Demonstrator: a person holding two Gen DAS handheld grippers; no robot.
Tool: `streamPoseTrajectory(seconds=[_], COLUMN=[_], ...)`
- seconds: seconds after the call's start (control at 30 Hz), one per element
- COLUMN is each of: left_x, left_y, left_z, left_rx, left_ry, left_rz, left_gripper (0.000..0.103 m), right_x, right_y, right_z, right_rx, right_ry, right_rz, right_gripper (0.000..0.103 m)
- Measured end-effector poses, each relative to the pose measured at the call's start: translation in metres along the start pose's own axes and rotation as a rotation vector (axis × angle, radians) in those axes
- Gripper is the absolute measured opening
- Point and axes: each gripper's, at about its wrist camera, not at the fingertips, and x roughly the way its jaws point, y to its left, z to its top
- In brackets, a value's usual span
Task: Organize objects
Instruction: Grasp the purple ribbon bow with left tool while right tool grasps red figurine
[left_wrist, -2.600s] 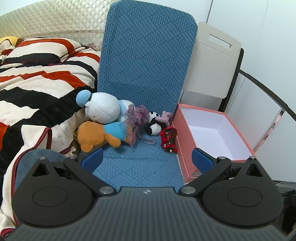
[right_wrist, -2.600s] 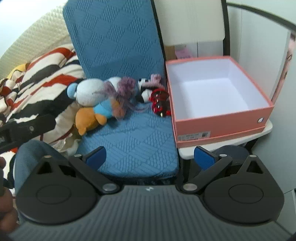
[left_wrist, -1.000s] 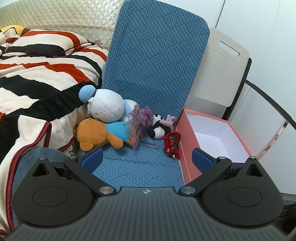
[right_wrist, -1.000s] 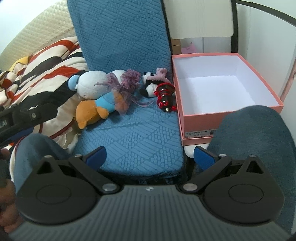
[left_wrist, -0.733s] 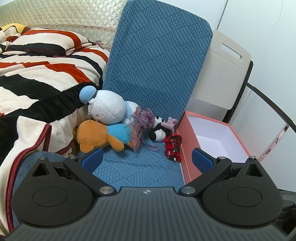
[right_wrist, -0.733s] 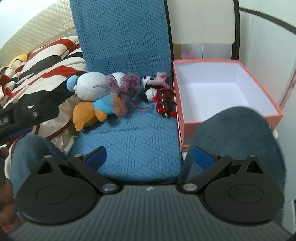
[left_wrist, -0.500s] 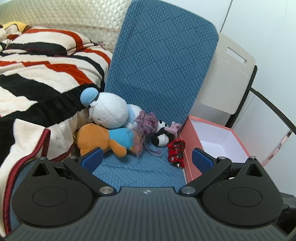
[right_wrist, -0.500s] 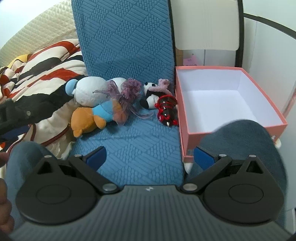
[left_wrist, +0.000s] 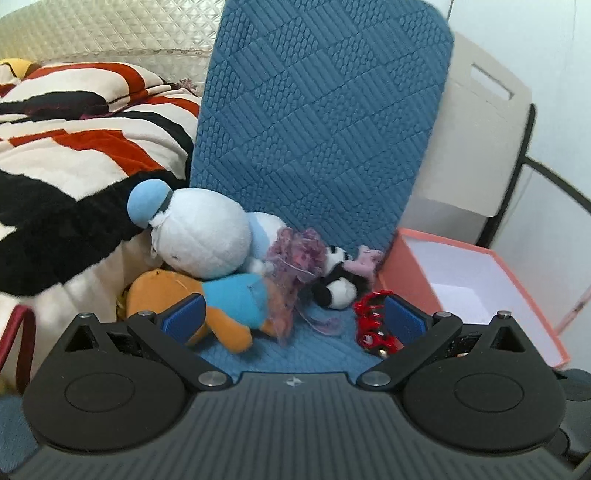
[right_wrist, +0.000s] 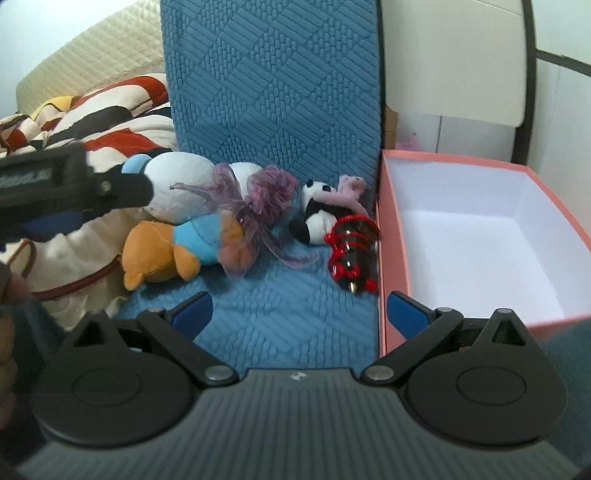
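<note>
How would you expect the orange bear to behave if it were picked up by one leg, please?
The bear looks like soft plush, so it would probably sag and dangle. It seems light. The white plush rests against it and might shift.

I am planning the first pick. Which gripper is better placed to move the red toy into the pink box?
Probably the right gripper. It is open, and the red toy lies just ahead of it beside the pink box. The left gripper, also open, faces the orange plush.

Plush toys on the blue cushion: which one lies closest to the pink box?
The small panda plush, black and white with a pink piece at its head. The white doll and the orange bear lie farther left, toward the striped blanket.
</note>
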Motion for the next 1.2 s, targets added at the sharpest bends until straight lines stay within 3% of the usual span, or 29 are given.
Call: streamPoseTrajectory(seconds=[0.13,0.3,0.4,0.47,0.63,0.73,1.0,1.2], left_x=[0.026,0.066,0.089,0.105,0.144,0.161,0.207,0.237], left_y=[0.005,0.008,0.011,0.012,0.01,0.009,-0.005,-0.01], left_z=[0.012,0.024,0.03,0.032,0.037,0.042,0.044,0.041], left_rx=[-0.024,-0.001,-0.008,-0.001,0.041,0.052,0.117,0.151], left_ry=[0.017,0.045,0.078,0.105,0.148,0.167,0.204,0.233], left_rz=[-0.022,-0.029,-0.051,-0.053,-0.043,-0.073,-0.1,-0.081], left_gripper=[0.103,0.102,0.099,0.096,0.075,0.066,0.057,0.056], right_x=[0.024,0.053,0.07,0.083,0.114,0.13,0.164,0.185], right_y=[0.008,0.021,0.023,0.024,0.024,0.021,0.023,0.028], right_z=[0.002,0.003,0.003,0.002,-0.003,-0.006,-0.014,-0.02], right_rx=[-0.063,-0.18,-0.237,-0.268,-0.351,-0.378,-0.466,-0.559], right_ry=[-0.003,-0.012,-0.015,-0.005,0.017,0.037,0.065,0.067], right_rz=[-0.026,-0.084,-0.132,-0.149,-0.219,-0.251,-0.318,-0.385], right_gripper=[0.096,0.076,0.072,0.07,0.066,0.063,0.063,0.063])
